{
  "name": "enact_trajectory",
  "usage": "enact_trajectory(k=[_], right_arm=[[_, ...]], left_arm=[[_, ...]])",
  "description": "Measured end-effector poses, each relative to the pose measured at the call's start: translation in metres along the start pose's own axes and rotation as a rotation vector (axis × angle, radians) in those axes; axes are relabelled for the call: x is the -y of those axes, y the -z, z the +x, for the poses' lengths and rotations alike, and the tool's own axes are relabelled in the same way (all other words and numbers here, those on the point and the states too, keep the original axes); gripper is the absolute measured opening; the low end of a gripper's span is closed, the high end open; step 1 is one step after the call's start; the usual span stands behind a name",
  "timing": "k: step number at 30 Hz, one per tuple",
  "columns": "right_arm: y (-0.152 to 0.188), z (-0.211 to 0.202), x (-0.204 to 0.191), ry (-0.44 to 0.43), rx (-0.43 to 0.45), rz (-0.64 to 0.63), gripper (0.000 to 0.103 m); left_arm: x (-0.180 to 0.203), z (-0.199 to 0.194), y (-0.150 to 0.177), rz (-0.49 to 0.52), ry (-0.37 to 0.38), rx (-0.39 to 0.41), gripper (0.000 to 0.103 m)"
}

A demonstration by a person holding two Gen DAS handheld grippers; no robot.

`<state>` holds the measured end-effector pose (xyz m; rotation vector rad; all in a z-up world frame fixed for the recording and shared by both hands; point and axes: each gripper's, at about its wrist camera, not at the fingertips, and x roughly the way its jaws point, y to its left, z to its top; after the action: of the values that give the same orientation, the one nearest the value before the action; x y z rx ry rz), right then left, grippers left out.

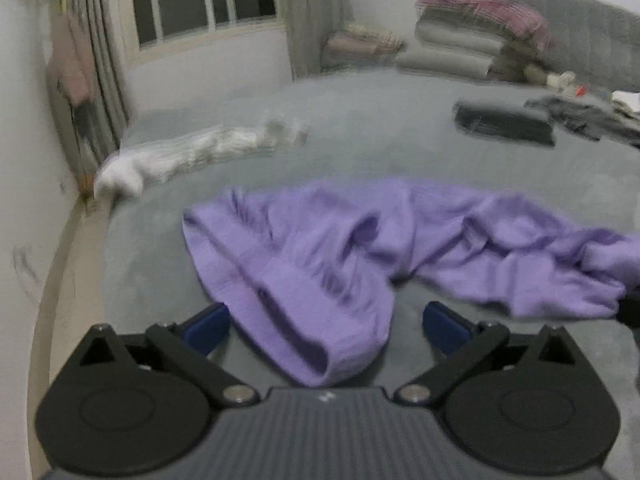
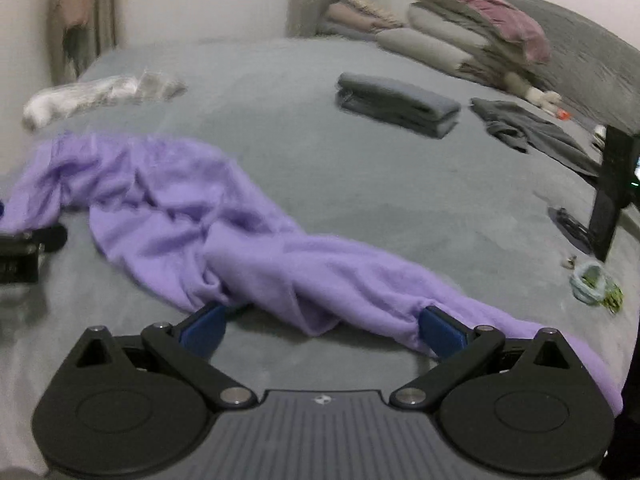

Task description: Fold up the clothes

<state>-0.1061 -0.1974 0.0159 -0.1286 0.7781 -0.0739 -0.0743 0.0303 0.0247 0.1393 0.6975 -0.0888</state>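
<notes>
Loosely crumpled purple garment (image 1: pixel 360 248) on bed (image 1: pixel 360 140), between both grippers' spread jaws

Garment (image 2: pixel 224 236) sprawled on bed (image 2: pixel 400 184) near front; folded pile (image 2: pixel 396 104) behind it; pillows (image 2: pixel 460 36) farther back.

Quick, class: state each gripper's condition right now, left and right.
Left gripper: open, holding nothing; a fold of the purple garment lies between its spread fingers.
Right gripper: open, holding nothing; the purple garment lies between its fingers.
</notes>
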Motion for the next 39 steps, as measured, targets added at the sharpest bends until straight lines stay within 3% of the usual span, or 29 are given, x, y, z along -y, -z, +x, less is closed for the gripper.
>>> enact_trajectory(k=[11, 17, 21, 29, 33, 39], right_arm=[[-0.004, -0.008, 0.036, -0.169, 0.002, 0.188, 0.103], [-0.003, -0.014, 0.033, -0.165, 0.008, 0.191, 0.103], [-0.005, -0.021, 0.046, -0.253, 0.011, 0.330, 0.103], [-0.024, -0.057, 0.023, -0.285, 0.071, 0.403, 0.103], [-0.035, -0.074, 0.005, -0.286, 0.095, 0.357, 0.103], [-0.038, -0.076, -0.015, -0.254, 0.094, 0.130, 0.103]], left_arm=[[0.002, 0.001, 0.006, 0.008, -0.015, -0.004, 0.103], [0.005, 0.000, 0.008, 0.014, -0.027, 0.008, 0.103], [0.002, 0.001, 0.007, 0.002, -0.016, 0.005, 0.103], [0.004, 0.000, 0.007, 0.003, -0.018, 0.004, 0.103], [0.003, 0.001, 0.007, 0.003, -0.018, 0.004, 0.103], [0.003, 0.001, 0.007, 0.002, -0.018, 0.004, 0.103]])
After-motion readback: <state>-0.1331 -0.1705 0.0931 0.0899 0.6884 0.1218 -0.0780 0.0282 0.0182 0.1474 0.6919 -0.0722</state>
